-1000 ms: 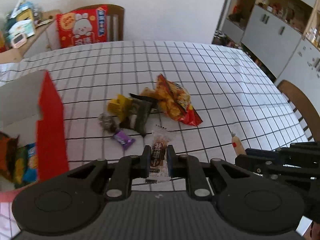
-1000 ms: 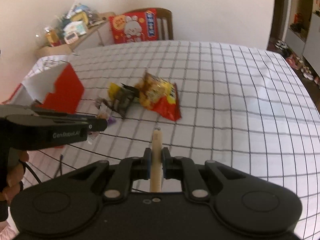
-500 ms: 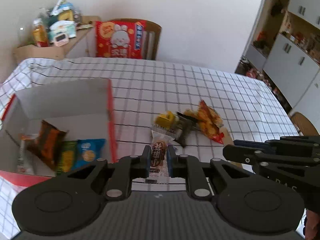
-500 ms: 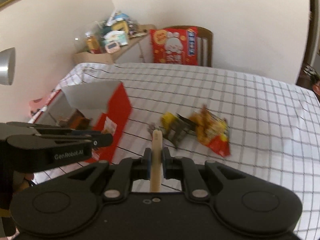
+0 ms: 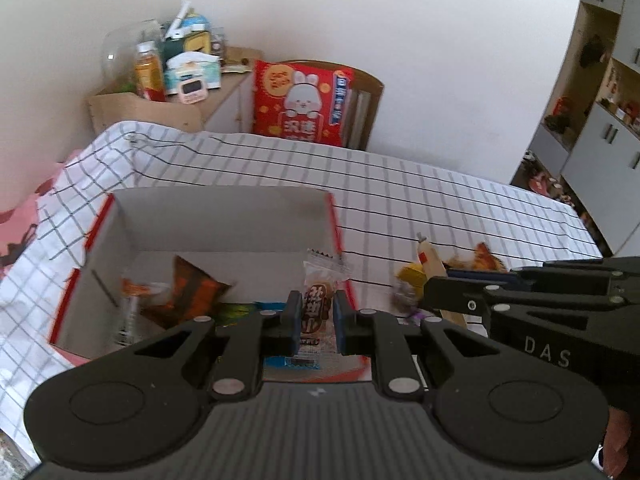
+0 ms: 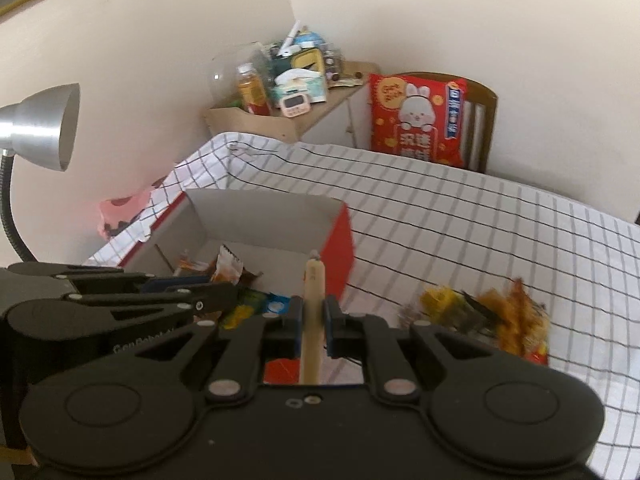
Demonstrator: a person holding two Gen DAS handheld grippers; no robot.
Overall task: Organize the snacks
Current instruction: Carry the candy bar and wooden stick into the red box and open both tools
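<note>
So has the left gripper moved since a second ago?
Yes. The left gripper, shut on the clear-wrapped snack, has swung from the loose snack pile to the red box.

Setting: a home dining room. A table (image 5: 400, 184) is covered with a checked cloth; wooden chair (image 6: 482, 120) is drawn up at its far side. A low side cabinet (image 6: 320, 116) is cluttered with household items. White storage cupboards (image 5: 600, 148) and a desk lamp (image 6: 40, 128) are seen.
</note>
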